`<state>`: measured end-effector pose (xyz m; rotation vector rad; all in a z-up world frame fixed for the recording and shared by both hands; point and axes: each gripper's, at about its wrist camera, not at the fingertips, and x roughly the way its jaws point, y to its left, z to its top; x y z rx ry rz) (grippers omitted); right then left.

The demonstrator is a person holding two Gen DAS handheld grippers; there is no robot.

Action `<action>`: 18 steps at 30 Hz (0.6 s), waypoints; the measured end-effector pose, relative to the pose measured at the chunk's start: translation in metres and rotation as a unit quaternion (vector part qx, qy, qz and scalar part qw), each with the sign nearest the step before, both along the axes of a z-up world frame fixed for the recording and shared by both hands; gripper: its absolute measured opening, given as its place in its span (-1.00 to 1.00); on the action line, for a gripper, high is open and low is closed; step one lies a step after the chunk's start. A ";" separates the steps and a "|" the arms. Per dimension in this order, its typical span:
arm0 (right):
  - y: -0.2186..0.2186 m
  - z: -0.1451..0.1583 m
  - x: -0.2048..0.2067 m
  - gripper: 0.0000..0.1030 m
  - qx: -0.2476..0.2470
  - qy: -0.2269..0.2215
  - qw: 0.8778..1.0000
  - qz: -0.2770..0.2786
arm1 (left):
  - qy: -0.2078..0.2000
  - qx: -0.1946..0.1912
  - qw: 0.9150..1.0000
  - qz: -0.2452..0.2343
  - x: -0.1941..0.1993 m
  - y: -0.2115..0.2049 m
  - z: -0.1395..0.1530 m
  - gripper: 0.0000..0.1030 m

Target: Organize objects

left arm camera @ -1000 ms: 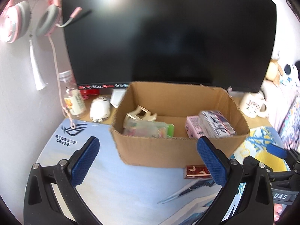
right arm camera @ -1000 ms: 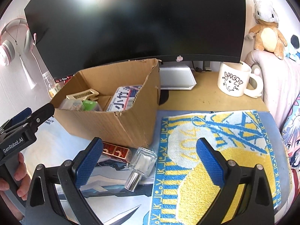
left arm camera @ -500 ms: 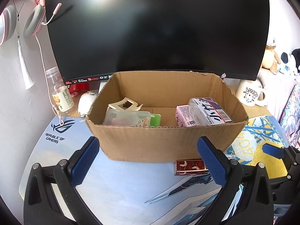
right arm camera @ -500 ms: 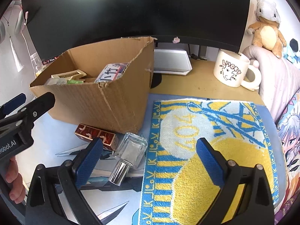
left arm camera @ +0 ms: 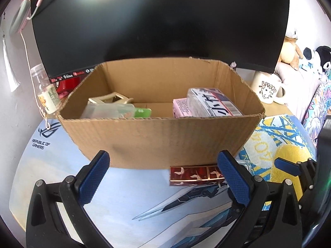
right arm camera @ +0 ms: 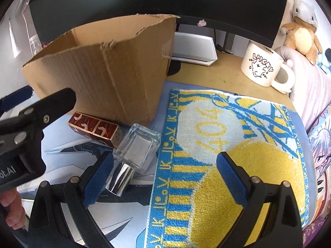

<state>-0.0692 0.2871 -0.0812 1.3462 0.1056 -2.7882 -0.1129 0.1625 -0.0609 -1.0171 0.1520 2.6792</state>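
While the brown corrugated cardboard box (left arm camera: 159,136) is sitting on the pale blue printed desk mat (left arm camera: 62,175) with a few packets already lying inside, two things are waiting outside it, just by its near right corner. A dark red rectangular carton with a gold crane pattern (right arm camera: 95,129) is lying flat against the foot of the box, and a clear square glass bottle with a shiny silver cap (right arm camera: 134,155) is lying on its side beside that carton, its cap pointing toward the camera and its body close to the edge of the yellow and blue woven towel (right arm camera: 227,144).

The left gripper (left arm camera: 163,177) is hovering spread wide and empty in front of the box wall, the red carton showing next to its right finger. The right gripper (right arm camera: 165,177) is also gaping with nothing between its pads, its left finger sitting right by the silver cap.

The bottle is probably heavy for its size, hard, smooth and breakable, so it is likely asking for a squeeze across two flat glass faces rather than the slick round cap. The carton looks light and stiff, best pinched across its narrow sides.
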 end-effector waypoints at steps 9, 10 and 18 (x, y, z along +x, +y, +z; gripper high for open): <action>-0.007 -0.006 0.001 1.00 0.027 0.013 0.999 0.015 | -0.024 0.003 1.000 -0.002 -0.005 0.003 -0.014 1.00; -0.006 -0.006 0.000 1.00 0.020 0.009 1.000 0.013 | -0.026 0.005 1.000 -0.005 -0.006 0.004 -0.016 1.00; -0.003 -0.007 -0.003 1.00 -0.003 0.004 1.000 0.015 | -0.048 0.014 0.998 -0.029 -0.010 0.020 -0.029 1.00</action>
